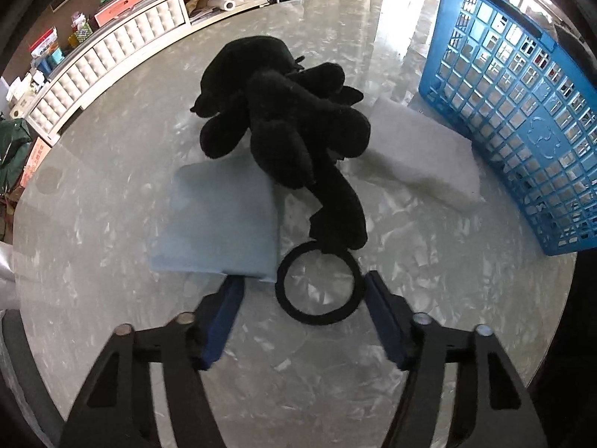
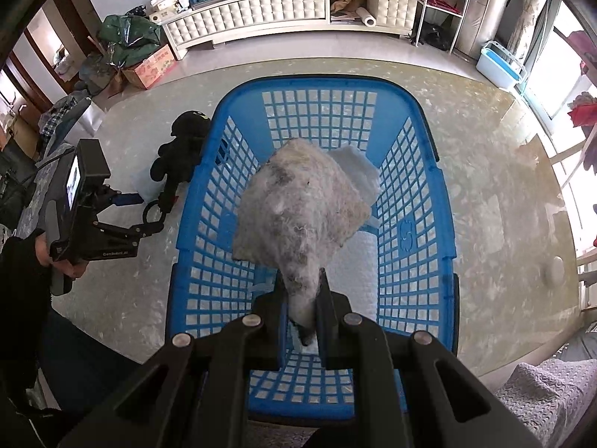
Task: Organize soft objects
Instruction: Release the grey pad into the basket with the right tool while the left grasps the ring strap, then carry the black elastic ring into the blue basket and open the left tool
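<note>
Pinching grey pad (image 2: 298,209) in right gripper (image 2: 303,291) over basket (image 2: 410,231), frame centre — left gripper (image 1: 304,291) spread around black ring (image 1: 319,285), lower centre.

Black two-finger grippers, left gripper (image 1: 302,291) with blue pads, silver pivot screws, small rear screen, black sleeve (image 2: 18,261).

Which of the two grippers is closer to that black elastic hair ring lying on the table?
Left. The left gripper hangs right over the black elastic hair ring, fingers either side; the right gripper holds a grey fuzzy pad over the blue basket.

Marble table (image 1: 112,298): black plush (image 1: 291,112), blue cloth (image 1: 220,220), white pad (image 1: 421,149), basket (image 1: 522,112).
</note>
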`<state>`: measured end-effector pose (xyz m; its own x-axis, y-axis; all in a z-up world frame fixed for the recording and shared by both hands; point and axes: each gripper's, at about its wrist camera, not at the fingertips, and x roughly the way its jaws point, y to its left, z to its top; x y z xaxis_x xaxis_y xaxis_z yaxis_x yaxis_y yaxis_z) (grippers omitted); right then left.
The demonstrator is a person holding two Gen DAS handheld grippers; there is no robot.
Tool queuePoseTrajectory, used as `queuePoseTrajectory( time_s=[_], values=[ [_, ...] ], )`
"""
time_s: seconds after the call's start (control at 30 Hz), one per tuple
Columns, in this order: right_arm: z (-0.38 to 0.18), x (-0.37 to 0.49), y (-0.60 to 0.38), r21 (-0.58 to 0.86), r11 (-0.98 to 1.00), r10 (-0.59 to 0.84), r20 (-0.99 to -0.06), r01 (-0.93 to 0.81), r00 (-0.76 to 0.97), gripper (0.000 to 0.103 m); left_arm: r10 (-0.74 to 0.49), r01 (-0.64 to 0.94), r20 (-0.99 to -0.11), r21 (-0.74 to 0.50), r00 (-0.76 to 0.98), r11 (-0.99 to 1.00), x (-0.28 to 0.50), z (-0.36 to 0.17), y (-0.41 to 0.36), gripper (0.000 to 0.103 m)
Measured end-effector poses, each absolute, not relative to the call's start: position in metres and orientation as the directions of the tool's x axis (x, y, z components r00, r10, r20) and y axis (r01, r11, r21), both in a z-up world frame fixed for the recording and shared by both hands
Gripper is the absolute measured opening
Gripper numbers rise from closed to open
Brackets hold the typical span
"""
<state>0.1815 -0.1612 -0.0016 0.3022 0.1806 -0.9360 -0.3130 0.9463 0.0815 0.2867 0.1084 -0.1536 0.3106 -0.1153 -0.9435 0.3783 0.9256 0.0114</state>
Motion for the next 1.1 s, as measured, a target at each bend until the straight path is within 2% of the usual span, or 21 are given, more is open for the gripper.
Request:
queuePoseTrajectory(
  time_s=[0.17, 0.27, 0.43, 0.57, 0.67, 0.77, 0.83, 0.97, 1.07, 1.1],
  values=[
    [-0.005, 0.184, -0.166, 0.068, 0.952, 0.163, -0.939, -0.299, 0.303, 0.012, -0.120, 0.373, -0.943, 0.005, 0.310, 0.928, 0.292, -0.149, 0.109, 0.031],
    [-0.012, 0.190, -0.171, 0.056, 0.958, 0.140, -0.946, -0.280, 0.291, 0.012, -0.121, 0.370, -0.944, 0.001, 0.307, 0.929, 0.292, -0.148, 0.109, 0.024],
    [-0.029, 0.201, -0.175, 0.042, 0.964, 0.111, -0.960, -0.264, 0.255, 0.012, -0.109, 0.350, -0.946, 0.005, 0.304, 0.937, 0.282, -0.146, 0.118, 0.016],
    [-0.042, 0.209, -0.174, 0.028, 0.965, 0.089, -0.971, -0.262, 0.224, 0.013, -0.117, 0.343, -0.946, -0.006, 0.302, 0.939, 0.269, -0.144, 0.130, 0.015],
    [-0.048, 0.213, -0.173, 0.025, 0.967, 0.079, -0.976, -0.252, 0.204, 0.017, -0.124, 0.329, -0.946, -0.020, 0.300, 0.944, 0.260, -0.143, 0.138, 0.015],
    [-0.049, 0.213, -0.170, 0.013, 0.965, 0.069, -0.976, -0.260, 0.207, 0.028, -0.132, 0.325, -0.947, -0.030, 0.294, 0.945, 0.254, -0.140, 0.145, 0.015],
    [-0.050, 0.211, -0.169, 0.021, 0.965, 0.077, -0.975, -0.261, 0.207, 0.039, -0.128, 0.327, -0.946, -0.025, 0.298, 0.945, 0.248, -0.136, 0.146, 0.015],
    [-0.047, 0.205, -0.166, 0.041, 0.961, 0.101, -0.972, -0.273, 0.211, 0.051, -0.137, 0.327, -0.940, -0.029, 0.313, 0.944, 0.238, -0.122, 0.145, 0.015],
    [-0.043, 0.200, -0.163, 0.037, 0.961, 0.103, -0.968, -0.274, 0.230, 0.071, -0.157, 0.335, -0.935, -0.045, 0.317, 0.941, 0.230, -0.112, 0.143, 0.015],
    [-0.041, 0.198, -0.160, 0.022, 0.962, 0.090, -0.966, -0.272, 0.241, 0.085, -0.157, 0.336, -0.935, -0.044, 0.317, 0.941, 0.226, -0.110, 0.142, 0.015]
  ],
)
